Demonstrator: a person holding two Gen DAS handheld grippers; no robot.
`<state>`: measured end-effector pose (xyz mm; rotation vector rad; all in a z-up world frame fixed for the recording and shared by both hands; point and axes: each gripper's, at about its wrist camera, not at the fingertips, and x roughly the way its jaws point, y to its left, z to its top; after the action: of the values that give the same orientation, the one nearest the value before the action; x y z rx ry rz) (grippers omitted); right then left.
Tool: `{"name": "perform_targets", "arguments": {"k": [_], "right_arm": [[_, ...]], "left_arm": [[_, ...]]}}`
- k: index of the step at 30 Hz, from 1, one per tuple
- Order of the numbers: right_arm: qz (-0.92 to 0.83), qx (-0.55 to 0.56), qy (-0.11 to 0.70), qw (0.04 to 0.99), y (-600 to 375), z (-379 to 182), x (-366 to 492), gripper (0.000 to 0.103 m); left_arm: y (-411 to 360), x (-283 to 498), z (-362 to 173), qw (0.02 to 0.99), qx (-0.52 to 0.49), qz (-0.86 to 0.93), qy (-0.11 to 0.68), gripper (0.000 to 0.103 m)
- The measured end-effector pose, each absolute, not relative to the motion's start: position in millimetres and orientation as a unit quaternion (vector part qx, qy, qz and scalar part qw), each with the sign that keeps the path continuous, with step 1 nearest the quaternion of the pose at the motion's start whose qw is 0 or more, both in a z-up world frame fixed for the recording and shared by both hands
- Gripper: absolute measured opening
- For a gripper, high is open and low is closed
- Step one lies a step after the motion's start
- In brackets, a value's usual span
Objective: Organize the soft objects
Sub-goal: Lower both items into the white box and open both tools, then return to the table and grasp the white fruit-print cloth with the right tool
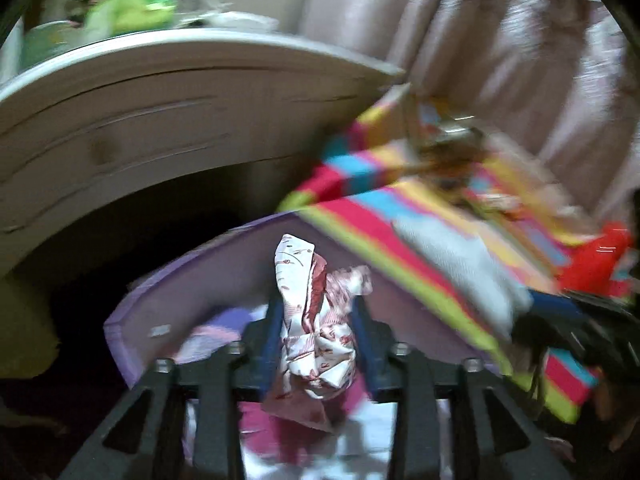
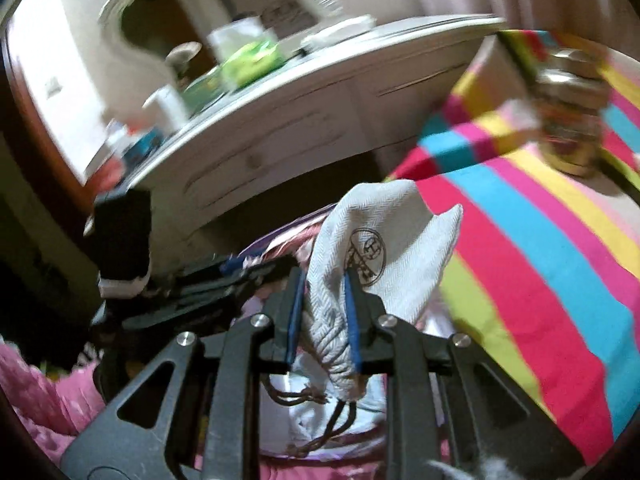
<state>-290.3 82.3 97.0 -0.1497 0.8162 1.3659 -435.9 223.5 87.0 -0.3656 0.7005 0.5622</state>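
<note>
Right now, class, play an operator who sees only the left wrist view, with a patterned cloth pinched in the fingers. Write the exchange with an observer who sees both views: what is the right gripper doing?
Observer: The right gripper is shut on a grey pouch, with both fingers pinching its gathered neck.
Operator: My view only shows a grey blur there. Is the pouch marked?
Observer: Yes, a round dark stamp sits on its side, just above the fingers.
Operator: Is anything dangling that could snag?
Observer: Brown cords hang loose from the pouch's gathered end, below the fingers.
</note>
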Motion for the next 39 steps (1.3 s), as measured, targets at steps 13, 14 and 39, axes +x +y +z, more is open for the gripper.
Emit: {"name": "perform_targets", "arguments": {"k": [13,14,39], "right_arm": [[0.532,-0.01,0.443,0.721,50.0,49.0,-238.0,0.071],[0.525,-0.006,0.444,0.726,45.2,48.1,-233.2,0.071],[0.28,0.011,0.4,0.873,-105.5,23.1,-38.2,0.078]], "left_arm": [[195.3,-372.2,53.9,0.84,-0.093,0.296,0.445,0.086],[190.0,-366.8,54.7,0.843,-0.088,0.287,0.446,0.086],[66.0,-125.7,51.2,0.91,-0.031,0.068,0.409,0.086]]}}
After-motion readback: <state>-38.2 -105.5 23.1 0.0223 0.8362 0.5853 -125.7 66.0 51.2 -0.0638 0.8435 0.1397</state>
